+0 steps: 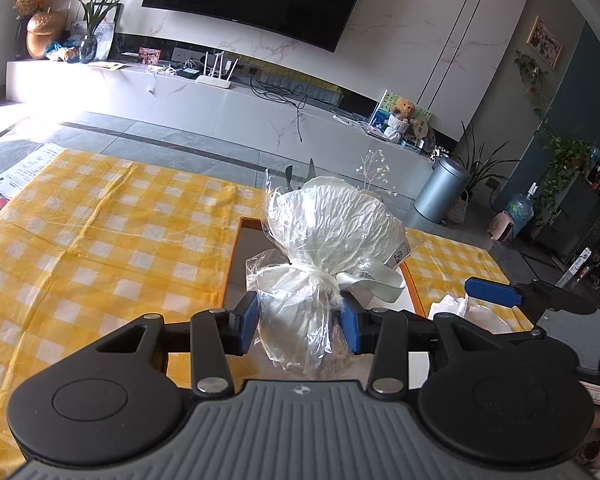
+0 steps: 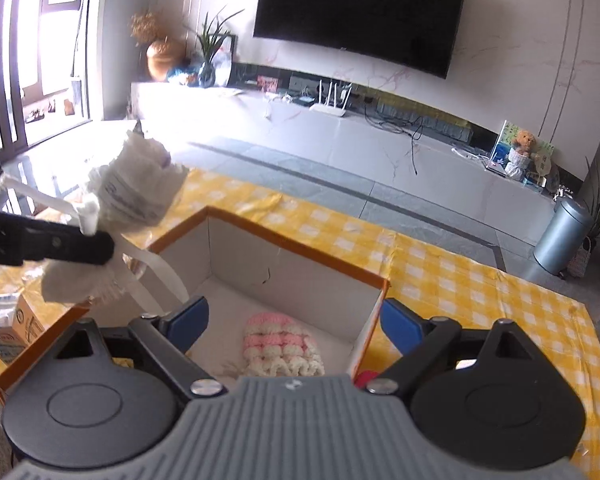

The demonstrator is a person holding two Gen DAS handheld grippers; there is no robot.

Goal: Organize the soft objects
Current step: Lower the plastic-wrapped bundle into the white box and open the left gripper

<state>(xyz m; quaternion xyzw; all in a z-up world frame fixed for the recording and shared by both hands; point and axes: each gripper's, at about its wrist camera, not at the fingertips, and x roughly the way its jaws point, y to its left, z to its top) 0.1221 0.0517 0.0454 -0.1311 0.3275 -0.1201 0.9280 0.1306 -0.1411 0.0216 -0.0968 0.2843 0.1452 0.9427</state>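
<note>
A wrapped bundle is held above the box, and a drop outside it is the risk.

The box [image 2: 284,264] on the checked cloth [image 1: 100,240] already holds a knitted piece [image 2: 280,346]; the bundle [image 1: 320,248] is pinched by the left gripper [image 1: 300,322] low on slippery wrap and could slide free, while its ribbon [image 1: 376,284] could be snagged by the wide, empty right gripper [image 2: 294,316].

Box [image 2: 300,256] mouth open above; knitted piece [image 2: 282,346] covers its near floor.
</note>
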